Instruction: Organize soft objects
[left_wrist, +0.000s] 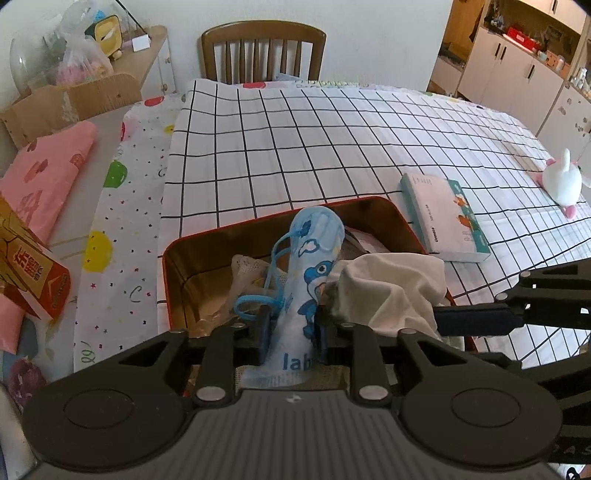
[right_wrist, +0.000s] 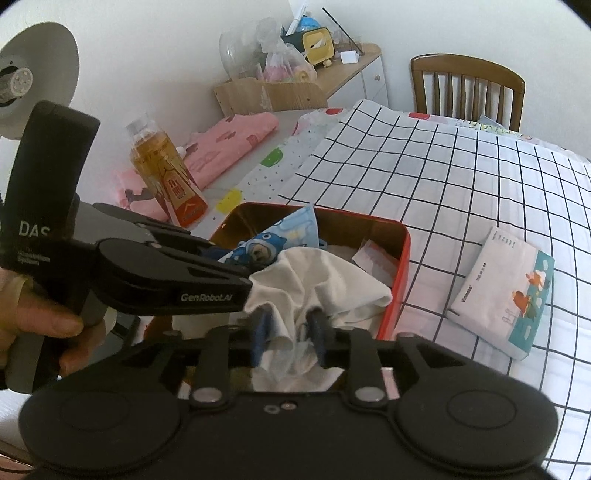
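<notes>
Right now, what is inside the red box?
In the red box you can see a blue cartoon pouch standing up, a white cloth, some lacy mesh and paper scraps. The cloth covers whatever lies beneath it.

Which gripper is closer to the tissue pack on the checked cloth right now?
Right, I judge. The right gripper sits at the red tin's side nearest the tissue pack, white cloth between its jaws; the left gripper is farther along the tin.

Both wrist cameras look steeply down, close over the red tin (left_wrist: 402, 221) (right_wrist: 400, 266) on the bench (left_wrist: 332, 140) (right_wrist: 461, 177), sharing it, the tissue pack (left_wrist: 448, 218) (right_wrist: 506, 284) at three o'clock and chair (left_wrist: 263, 51) (right_wrist: 467, 86) toward twelve.
</notes>
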